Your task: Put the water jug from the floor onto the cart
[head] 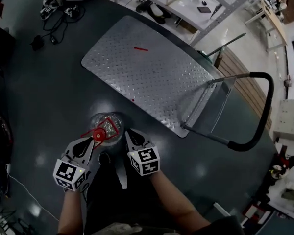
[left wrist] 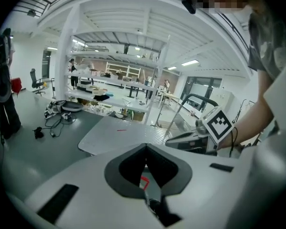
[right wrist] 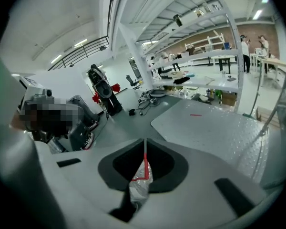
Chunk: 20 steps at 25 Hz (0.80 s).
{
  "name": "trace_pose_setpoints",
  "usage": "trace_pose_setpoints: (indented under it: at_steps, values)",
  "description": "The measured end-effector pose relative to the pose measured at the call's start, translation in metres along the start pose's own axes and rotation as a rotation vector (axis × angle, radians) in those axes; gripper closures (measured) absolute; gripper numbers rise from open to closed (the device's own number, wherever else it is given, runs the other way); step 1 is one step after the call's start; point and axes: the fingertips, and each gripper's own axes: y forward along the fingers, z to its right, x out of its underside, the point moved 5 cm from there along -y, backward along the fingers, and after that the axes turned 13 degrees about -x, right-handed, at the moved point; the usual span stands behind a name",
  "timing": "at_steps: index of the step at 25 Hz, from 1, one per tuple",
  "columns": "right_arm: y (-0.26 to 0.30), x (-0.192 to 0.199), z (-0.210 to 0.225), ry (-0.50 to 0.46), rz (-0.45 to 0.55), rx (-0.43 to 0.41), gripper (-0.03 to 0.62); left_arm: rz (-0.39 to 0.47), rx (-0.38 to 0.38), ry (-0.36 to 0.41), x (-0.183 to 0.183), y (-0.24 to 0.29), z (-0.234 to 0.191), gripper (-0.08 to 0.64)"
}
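A: Grippers?
B: left gripper (head: 92, 139) and right gripper (head: 130, 133) sit low at 6 o'clock, angled down, one each side of the water jug (head: 109, 123). Each has its jaws pressed together with nothing pinched. The red handle (head: 102, 131) only shows through the gap behind them.
A: Why either side?
B: Likely lining up a two-sided lift. The person has to spread the jaws before any grab.
A: Jug location?
B: Upright on the floor (head: 39, 106), at 12 o'clock from the person, right at the tips. Can't tell if the left tip touches the red handle. Not lifted.
A: Cart?
B: cart (head: 147, 77) deck at 1 o'clock, just beyond the jug, so a short carry. Small red mark (head: 141, 48) on the deck. Push handle (head: 264, 116) at 3 o'clock, off the load path.
A: Beyond?
B: cables (head: 59, 13) at 11 o'clock, well apart.
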Motion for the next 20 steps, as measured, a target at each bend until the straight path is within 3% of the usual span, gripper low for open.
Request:
trace_pose_setpoints:
  at_steps: [5, 10, 15, 20]
  values:
    - [0.022, 0.018, 0.004, 0.042, -0.061, -0.037, 0.579, -0.014, -0.001, -0.094, 0.018, 0.021, -0.003, 0.554]
    - [0.058, 0.037, -0.006, 0.125, -0.047, -0.133, 0.574, -0.033, 0.008, -0.121, 0.044, 0.039, -0.021, 0.552]
    - [0.082, 0.056, 0.002, 0.114, -0.106, -0.059, 0.567, -0.072, 0.033, -0.142, 0.063, 0.054, -0.028, 0.554]
    - [0.109, 0.076, 0.008, 0.055, -0.190, -0.009, 0.466, -0.089, 0.047, -0.151, 0.080, 0.066, -0.042, 0.552]
